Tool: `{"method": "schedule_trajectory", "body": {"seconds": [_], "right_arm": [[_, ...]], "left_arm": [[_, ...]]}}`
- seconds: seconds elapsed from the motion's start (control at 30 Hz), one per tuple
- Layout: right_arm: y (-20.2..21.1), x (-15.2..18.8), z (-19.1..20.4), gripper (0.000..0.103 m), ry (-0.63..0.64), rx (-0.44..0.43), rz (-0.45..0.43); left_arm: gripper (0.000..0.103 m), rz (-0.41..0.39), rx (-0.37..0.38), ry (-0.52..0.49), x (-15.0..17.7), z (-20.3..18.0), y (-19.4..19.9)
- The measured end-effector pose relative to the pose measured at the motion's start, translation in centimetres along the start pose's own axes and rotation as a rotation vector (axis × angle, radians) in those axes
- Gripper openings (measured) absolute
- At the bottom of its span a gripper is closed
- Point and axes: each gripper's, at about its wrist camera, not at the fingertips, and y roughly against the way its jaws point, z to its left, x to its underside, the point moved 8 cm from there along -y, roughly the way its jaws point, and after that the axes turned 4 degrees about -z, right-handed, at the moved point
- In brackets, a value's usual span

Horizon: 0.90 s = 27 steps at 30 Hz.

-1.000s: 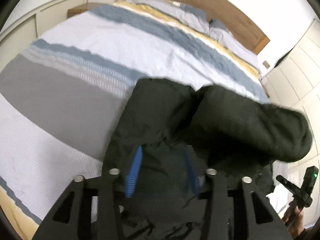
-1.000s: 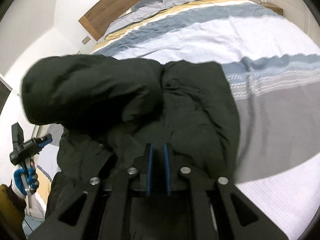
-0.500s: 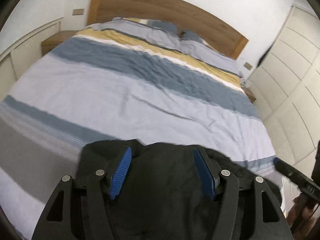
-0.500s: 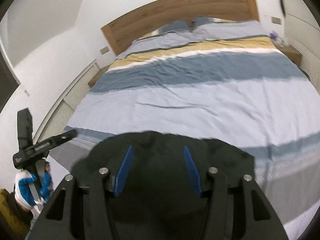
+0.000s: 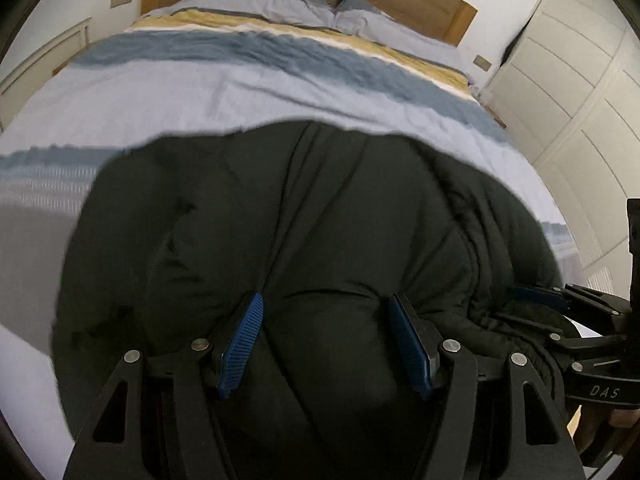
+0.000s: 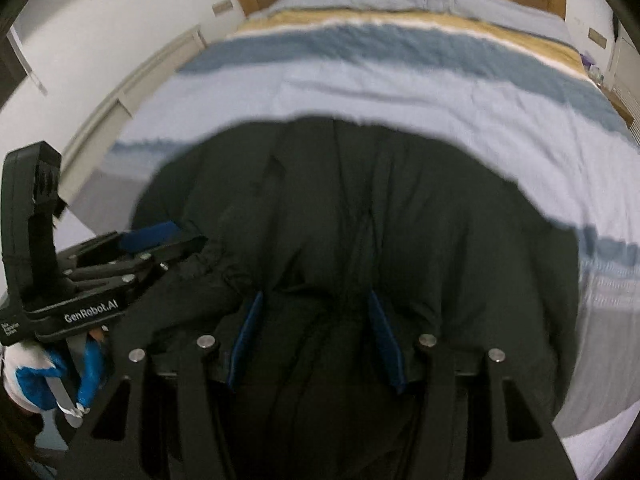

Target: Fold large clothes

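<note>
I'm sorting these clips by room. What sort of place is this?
Most likely a bedroom: a made bed with a striped duvet, pillows against a wooden headboard, and panelled wardrobe doors alongside. A black padded jacket lies on the bed.

Striped bed (image 5: 248, 92); black padded coat (image 5: 320, 216) lying on it.

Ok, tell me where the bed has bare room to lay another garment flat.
Bare duvet runs from the black jacket's far edge to the pillows, full width. A grey strip lies free beside the jacket in the right wrist view. The near edge is crowded: the jacket bunches there under the left gripper and right gripper, both open.
</note>
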Motion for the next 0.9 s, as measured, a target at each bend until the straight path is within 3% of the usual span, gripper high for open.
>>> {"method": "schedule_trajectory", "body": {"seconds": [0.17, 0.37, 0.67, 0.9], "right_arm": [[-1.5, 2.7, -0.3, 0.055, 0.022, 0.023, 0.022], [0.4, 3.5, 0.3, 0.055, 0.055, 0.031, 0.035], [2.1, 5.6, 0.5, 0.055, 0.074, 0.014, 0.093], [5.6, 4.7, 0.7, 0.055, 0.071, -0.037, 0.078]], "left_arm": [[0.064, 0.013, -0.052, -0.049, 1.7, -0.7, -0.4], [0.066, 0.019, -0.088, -0.064, 1.8, -0.9, 1.6], [0.066, 0.072, -0.161, -0.025, 3.4, -0.7, 3.0], [0.066, 0.020, -0.208, 0.009, 1.6, -0.5, 7.2]]}}
